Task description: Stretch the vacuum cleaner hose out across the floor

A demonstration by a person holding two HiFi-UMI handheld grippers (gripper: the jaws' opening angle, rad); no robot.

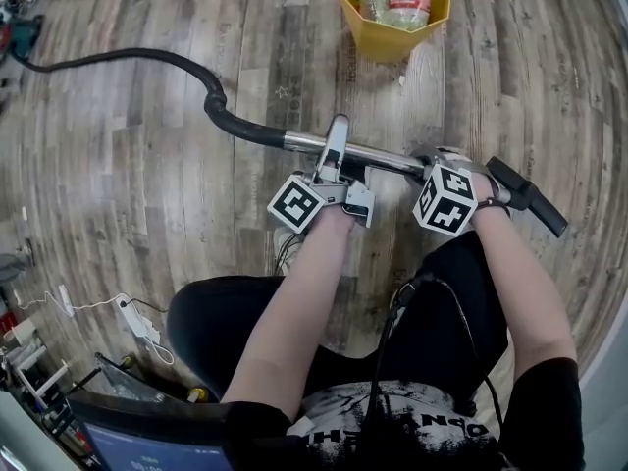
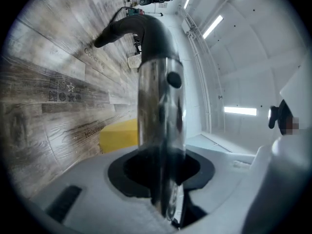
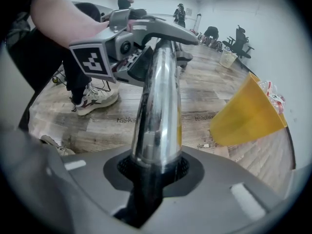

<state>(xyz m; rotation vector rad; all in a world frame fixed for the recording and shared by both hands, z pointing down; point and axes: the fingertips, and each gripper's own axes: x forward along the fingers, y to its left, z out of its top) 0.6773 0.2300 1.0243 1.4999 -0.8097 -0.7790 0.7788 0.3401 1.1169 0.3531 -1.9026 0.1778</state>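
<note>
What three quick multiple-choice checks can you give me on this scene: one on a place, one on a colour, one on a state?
1. In the head view, where does the yellow bin stand?
A. at the top, beyond the chrome tube
B. at the bottom edge
C. at the far left

2. What colour is the hose?
A. white
B. black
C. red

3. How is the right gripper?
A. open and empty
B. shut on the yellow bin
C. shut on the chrome tube

Key:
1 A, the bin sits above the tube in the head view.
2 B, it runs black across the wood floor.
3 C, the right gripper view shows the tube clamped between its jaws.
</note>
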